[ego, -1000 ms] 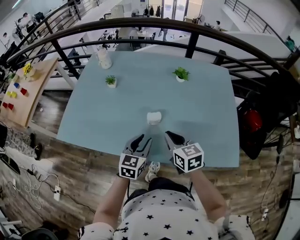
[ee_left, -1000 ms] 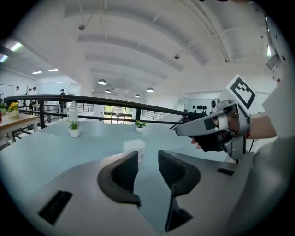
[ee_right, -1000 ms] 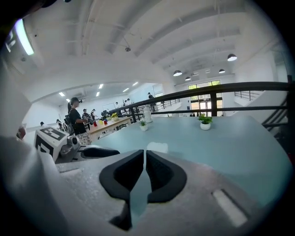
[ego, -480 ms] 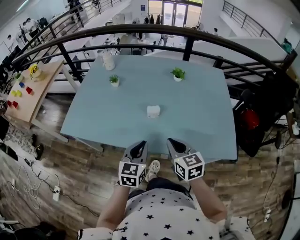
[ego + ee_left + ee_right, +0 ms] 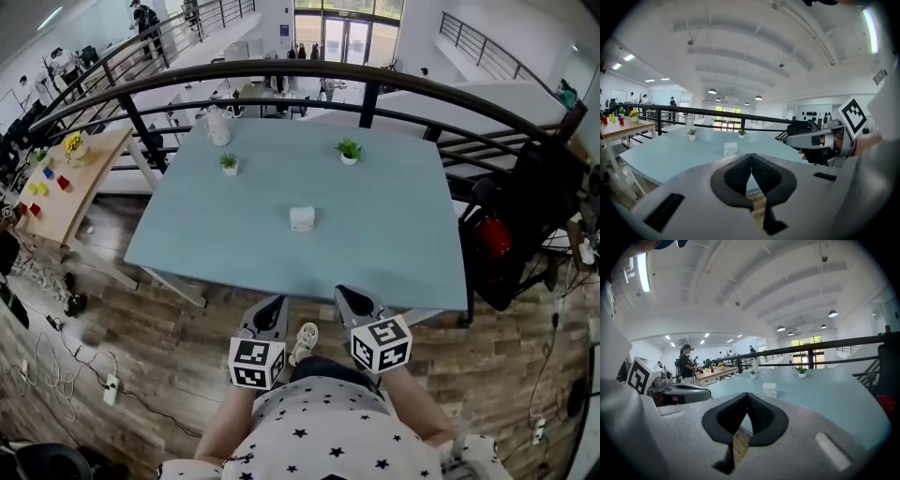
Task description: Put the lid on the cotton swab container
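Observation:
The small white cotton swab container [image 5: 302, 218] stands alone in the middle of the light blue table [image 5: 394, 244]. It looks closed, with no separate lid showing. It also appears far ahead as the container [image 5: 731, 149] in the left gripper view and the container [image 5: 769, 390] in the right gripper view. My left gripper [image 5: 272, 314] and right gripper [image 5: 354, 302] hang side by side off the table's near edge, over the wooden floor and close to my body. Both are shut with nothing between the pads. The left gripper [image 5: 751, 155] and right gripper [image 5: 747, 395] show touching pads.
Two small potted plants [image 5: 229, 163] [image 5: 349, 150] and a pale bottle [image 5: 218, 129] stand near the table's far side. A black curved railing [image 5: 375, 80] runs behind the table. A wooden table with coloured toys [image 5: 56, 178] is at the left, and a dark bag [image 5: 497, 244] at the right.
Both grippers have drawn back from the table's near edge towards my body, and the table now lies farther off. The left jaws have closed. The container has not moved.

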A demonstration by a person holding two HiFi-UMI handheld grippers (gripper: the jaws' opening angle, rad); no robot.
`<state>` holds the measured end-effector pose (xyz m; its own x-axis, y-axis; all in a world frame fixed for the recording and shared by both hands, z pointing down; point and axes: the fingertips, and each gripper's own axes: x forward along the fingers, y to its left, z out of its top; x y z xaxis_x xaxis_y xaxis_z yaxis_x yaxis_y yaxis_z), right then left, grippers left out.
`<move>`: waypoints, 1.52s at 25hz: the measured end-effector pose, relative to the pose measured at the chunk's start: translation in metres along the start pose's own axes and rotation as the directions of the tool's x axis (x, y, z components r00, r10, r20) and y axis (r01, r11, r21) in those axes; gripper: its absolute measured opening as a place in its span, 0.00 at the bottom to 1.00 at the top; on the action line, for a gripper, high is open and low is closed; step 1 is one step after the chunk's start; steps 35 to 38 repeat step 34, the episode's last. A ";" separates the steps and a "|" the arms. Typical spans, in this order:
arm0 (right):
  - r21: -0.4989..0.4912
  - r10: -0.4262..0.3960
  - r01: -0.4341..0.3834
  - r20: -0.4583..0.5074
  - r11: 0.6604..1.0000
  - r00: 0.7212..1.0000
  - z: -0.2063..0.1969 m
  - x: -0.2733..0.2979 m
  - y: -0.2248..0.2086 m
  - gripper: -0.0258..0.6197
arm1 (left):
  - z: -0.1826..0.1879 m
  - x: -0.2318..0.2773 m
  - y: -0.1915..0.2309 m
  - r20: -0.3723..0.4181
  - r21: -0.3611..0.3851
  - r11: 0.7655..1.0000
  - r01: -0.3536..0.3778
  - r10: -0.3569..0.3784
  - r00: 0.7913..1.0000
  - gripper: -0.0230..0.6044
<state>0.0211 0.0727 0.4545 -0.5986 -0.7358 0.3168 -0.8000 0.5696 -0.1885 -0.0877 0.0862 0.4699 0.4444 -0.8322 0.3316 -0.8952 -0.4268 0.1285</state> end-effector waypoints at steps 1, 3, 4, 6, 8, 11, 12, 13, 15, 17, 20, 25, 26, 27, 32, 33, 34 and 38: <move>0.000 -0.001 0.001 0.003 1.000 1.000 0.000 -0.005 0.002 0.05 | -0.001 -0.004 -0.002 0.004 -0.003 1.000 0.001 -0.001 1.000 0.04; 0.000 -0.002 0.002 0.010 1.000 1.000 -0.001 -0.013 0.005 0.05 | -0.003 -0.010 -0.007 0.012 -0.008 1.000 0.005 -0.005 1.000 0.04; -0.003 -0.003 0.003 0.012 1.000 1.000 -0.001 -0.016 0.007 0.05 | -0.004 -0.012 -0.009 0.016 -0.008 1.000 0.008 -0.008 1.000 0.04; -0.011 -0.005 0.005 0.014 1.000 1.000 -0.002 -0.020 0.009 0.05 | -0.005 -0.015 -0.011 0.023 -0.006 1.000 0.010 -0.010 1.000 0.04; -0.016 -0.007 0.007 0.013 1.000 1.000 -0.003 -0.023 0.010 0.05 | -0.005 -0.017 -0.013 0.026 -0.008 1.000 0.011 -0.010 1.000 0.04; -0.015 -0.016 0.017 0.028 1.000 0.999 -0.001 -0.028 0.010 0.05 | -0.004 -0.019 -0.017 0.032 -0.012 1.000 0.015 -0.015 0.999 0.04; -0.011 -0.020 0.021 0.036 1.000 0.999 0.000 -0.030 0.010 0.05 | -0.004 -0.019 -0.017 0.034 -0.010 1.000 0.015 -0.015 0.999 0.04; -0.009 -0.024 0.024 0.042 1.000 0.999 0.001 -0.031 0.010 0.05 | -0.004 -0.019 -0.017 0.033 -0.007 1.000 0.015 -0.015 0.999 0.04; -0.010 -0.027 0.028 0.049 1.000 0.998 0.002 -0.032 0.010 0.05 | -0.004 -0.019 -0.018 0.029 0.001 1.000 0.015 -0.015 0.999 0.04; -0.013 -0.027 0.028 0.050 1.000 0.998 0.002 -0.033 0.010 0.05 | -0.005 -0.018 -0.019 0.026 0.008 1.000 0.016 -0.016 1.000 0.04; -0.015 -0.029 0.029 0.055 0.999 0.998 0.002 -0.034 0.008 0.05 | -0.004 -0.017 -0.020 0.029 0.006 1.000 0.015 -0.015 0.999 0.04; -0.026 -0.033 0.035 0.063 0.999 0.997 0.007 -0.035 0.008 0.05 | -0.003 -0.017 -0.020 0.025 0.006 1.000 0.017 -0.017 1.000 0.04; -0.027 -0.035 0.037 0.065 0.999 0.997 0.007 -0.035 0.008 0.05 | -0.003 -0.017 -0.020 0.024 0.005 1.000 0.018 -0.018 1.000 0.04; -0.027 -0.037 0.039 0.068 0.999 0.997 0.007 -0.034 0.007 0.05 | -0.003 -0.017 -0.020 0.024 0.004 1.000 0.018 -0.018 1.000 0.04; -0.020 -0.043 0.045 0.071 0.999 0.997 0.008 -0.034 0.008 0.05 | -0.005 -0.019 -0.017 0.020 -0.004 1.000 0.021 -0.021 1.000 0.04; -0.021 -0.044 0.045 0.071 0.999 0.996 0.008 -0.034 0.009 0.05 | -0.006 -0.019 -0.016 0.019 -0.006 1.000 0.023 -0.022 1.000 0.04; -0.022 -0.044 0.046 0.072 0.999 0.996 0.008 -0.034 0.010 0.05 | -0.006 -0.020 -0.015 0.018 -0.006 1.000 0.024 -0.024 1.000 0.04; -0.022 -0.044 0.046 0.072 0.999 0.996 0.008 -0.034 0.010 0.05 | -0.006 -0.020 -0.015 0.018 -0.006 1.000 0.024 -0.024 1.000 0.04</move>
